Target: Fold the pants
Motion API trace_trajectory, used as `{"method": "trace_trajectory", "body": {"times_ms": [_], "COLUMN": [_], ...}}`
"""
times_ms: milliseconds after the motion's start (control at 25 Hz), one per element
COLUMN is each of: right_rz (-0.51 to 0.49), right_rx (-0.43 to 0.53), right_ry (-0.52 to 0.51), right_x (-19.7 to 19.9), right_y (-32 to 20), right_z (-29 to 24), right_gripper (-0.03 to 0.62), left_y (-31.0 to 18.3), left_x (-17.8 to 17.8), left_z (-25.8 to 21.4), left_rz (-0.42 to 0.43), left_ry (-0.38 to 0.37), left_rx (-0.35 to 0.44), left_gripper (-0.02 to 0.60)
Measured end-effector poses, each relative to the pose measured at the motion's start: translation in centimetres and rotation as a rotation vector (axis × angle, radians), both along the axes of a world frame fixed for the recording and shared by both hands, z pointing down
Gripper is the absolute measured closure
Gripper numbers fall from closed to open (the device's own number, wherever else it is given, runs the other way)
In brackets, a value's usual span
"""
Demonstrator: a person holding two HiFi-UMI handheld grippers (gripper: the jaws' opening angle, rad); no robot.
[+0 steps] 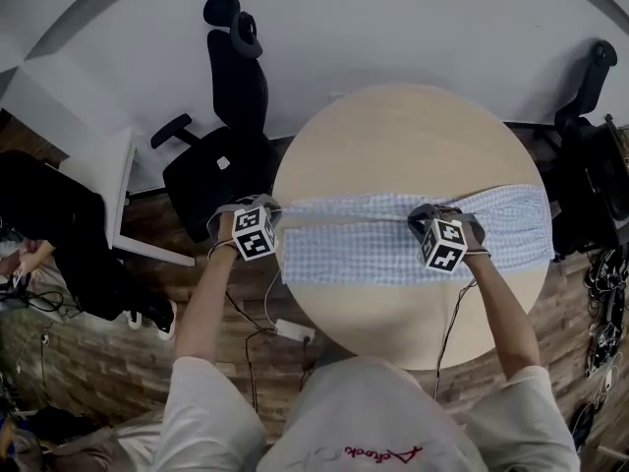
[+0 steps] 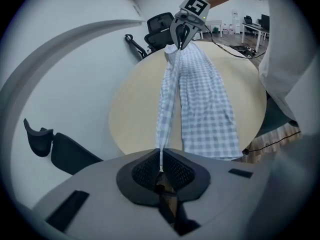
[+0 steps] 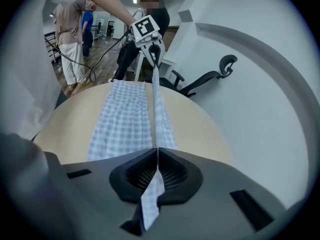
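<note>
Closest to us is our pale shirt, with both arms stretched out over the round wooden table. We have the left gripper clamped tight on one edge of the blue-checked pants at the table's left rim, and the right gripper clamped on that same edge further right. That edge runs taut and lifted between the two; the rest of the pants lies flat across the table's near half.

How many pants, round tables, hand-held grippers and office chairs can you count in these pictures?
Pants: 1
Round table: 1
Hand-held grippers: 2, left hand-held gripper and right hand-held gripper
Office chairs: 2, upper left, far right
Total: 6
</note>
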State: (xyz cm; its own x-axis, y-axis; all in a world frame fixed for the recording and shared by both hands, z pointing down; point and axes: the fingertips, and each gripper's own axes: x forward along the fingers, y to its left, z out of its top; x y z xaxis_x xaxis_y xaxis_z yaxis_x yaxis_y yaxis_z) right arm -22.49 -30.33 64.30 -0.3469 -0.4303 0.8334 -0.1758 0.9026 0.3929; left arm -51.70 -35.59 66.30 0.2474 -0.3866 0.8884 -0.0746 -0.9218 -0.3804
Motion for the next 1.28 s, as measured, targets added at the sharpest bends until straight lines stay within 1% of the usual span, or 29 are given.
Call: {"method": "trace_trajectory", "body": {"times_ms": [120, 240, 320, 440, 520, 600, 920, 1080, 1200, 1280], "right_rz": [-0.030, -0.045, -0.048, -0.073, -0.085, -0.089, -0.115, -0.131, -0.160, -0.160], "right_rx": [-0.009, -0.010, -0.003, 0.007, 0.004, -0.004, -0.047, -0.013, 0.011, -0.020], "right_ry": [0.040, 0.057, 0.061, 0.083, 0.088, 0.090, 0.146, 0.195, 0.242, 0.244], "right_x": [-0.2, -0.4, -0.5, -0.8, -0.9, -1.1, -1.4, -1.3, -1.2, -1.3], "right_y": [2.9, 5.2, 6.3, 8.3, 9.7, 10.9, 14.9, 15.4, 15.7, 16.2], "right_z": [1.7, 2.7, 3.0, 3.4, 3.8, 4.4, 8.3, 10.0, 11.1, 11.7], "right_gripper": [0.559, 0.559, 0.559, 0.559, 0.559, 0.559, 0.559, 0.559, 0.556, 0.555], "left_y": [3.4, 6.3, 7.6, 9.5, 10.8, 12.0, 17.2, 19.0, 20.1, 20.5], "left_x": [-0.2, -0.6, -0.9, -1.3, -1.4, -1.7, -2.6, -2.5, -2.6, -2.8], "left_z": [1.3, 2.1, 2.2, 1.6, 1.5, 2.2, 8.0, 10.7, 11.8, 11.9], "left_rz": [-0.014, -0.019, -0.016, -0.031, -0.020, -0.015, -0.065, -0.092, -0.107, -0.130], "left_ry": [0.009, 0.006, -0.001, 0.007, -0.005, -0.019, -0.015, -0.021, -0.023, -0.010], "left_rx": [0.001, 0.008, 0.022, 0.057, 0.079, 0.078, -0.050, -0.120, -0.151, -0.159], "left_gripper": [0.538, 0.538, 0.538, 0.538, 0.538, 0.538, 0.538, 0.538, 0.538, 0.537]}}
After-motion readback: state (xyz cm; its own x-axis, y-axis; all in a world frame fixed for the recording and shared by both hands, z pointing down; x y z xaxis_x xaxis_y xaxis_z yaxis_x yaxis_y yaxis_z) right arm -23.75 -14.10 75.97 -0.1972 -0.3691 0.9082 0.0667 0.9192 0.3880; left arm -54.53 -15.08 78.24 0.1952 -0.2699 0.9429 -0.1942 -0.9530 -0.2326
